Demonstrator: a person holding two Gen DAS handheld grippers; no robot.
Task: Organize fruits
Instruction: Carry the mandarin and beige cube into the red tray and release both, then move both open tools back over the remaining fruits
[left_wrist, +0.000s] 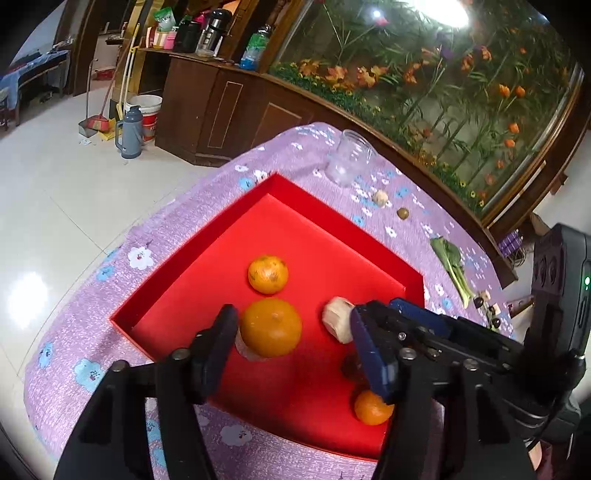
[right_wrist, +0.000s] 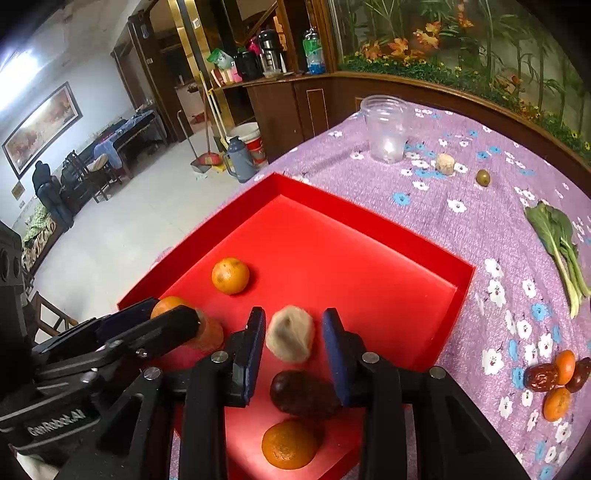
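- Left tool: fingers apart, straddling a large round orange citrus inside the shallow red cardboard tray. Left finger looks just beside the fruit's skin, right finger well clear. Not clamped; can't tell whether the fruit sits on the tray floor or on something pale under it.
- Right tool: fingers apart too, with a pale fuzzy beige lump between them and not gripped. A dark maroon wrinkled fruit lies just nearer the camera, against the right finger's inner side.
- Step, my read: mid-sort, both tools are working over the tray, either just let go or about to close. Which one, I can't tell.
- Next move, if more fruit is to go in: lift clear of the tray wall, then swing the right tool out to the loose pile on the worktop.
- Tray contents: large citrus, speckled smaller orange further back, beige lump, maroon fruit, another small orange at the near edge.
- Still outside on the purple flowered cloth: two small oranges touching two red dates, a small olive-green round fruit, a pale stubby chunk, and a leafy green stalk.
- Clear plastic jar stands upright beyond the tray; looks empty.
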